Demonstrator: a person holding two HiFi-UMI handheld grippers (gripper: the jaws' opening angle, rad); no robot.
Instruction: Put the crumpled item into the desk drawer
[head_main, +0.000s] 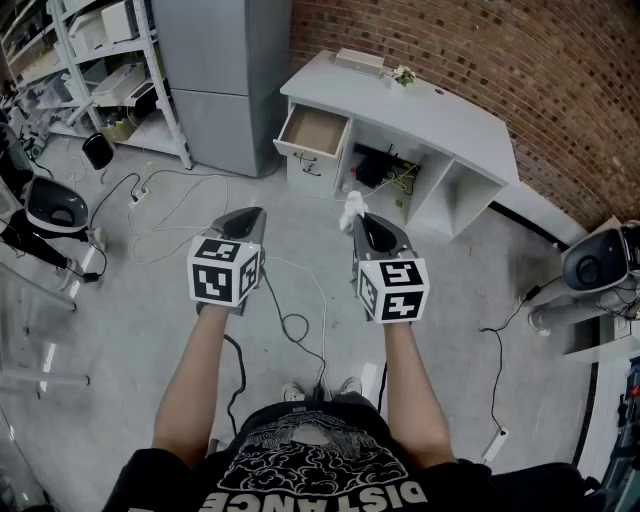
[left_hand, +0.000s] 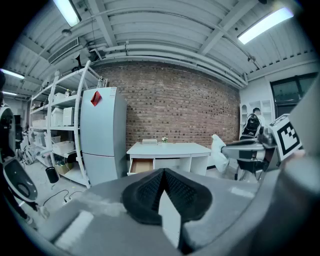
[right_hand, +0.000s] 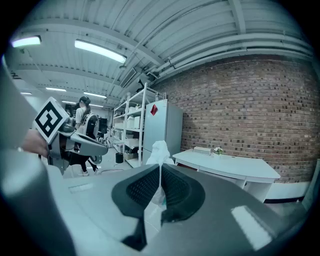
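A person is standing well back from a white table (head_main: 455, 125) against the brick wall at the upper centre of the head view, where the drawer (head_main: 313, 130) is gaping open at the table's left end. The right hand-held gripper (head_main: 357, 224) is pinching the crumpled item (head_main: 350, 208), a white wad of what looks like thin paper or film. In the right gripper view its loose top is billowing above the clenched pads while the lower folds are bunching between them. The left hand-held gripper (head_main: 252, 216), at centre left, is carrying nothing, its jaws pressed together at the tips. The item is likely weighing almost nothing and giving softly under any squeeze, with no risk of breakage. A firm nip through the thick of the bundle, as here, is probably serving better than a hold on a stray edge, which could be slipping or tearing free on the way to the drawer.
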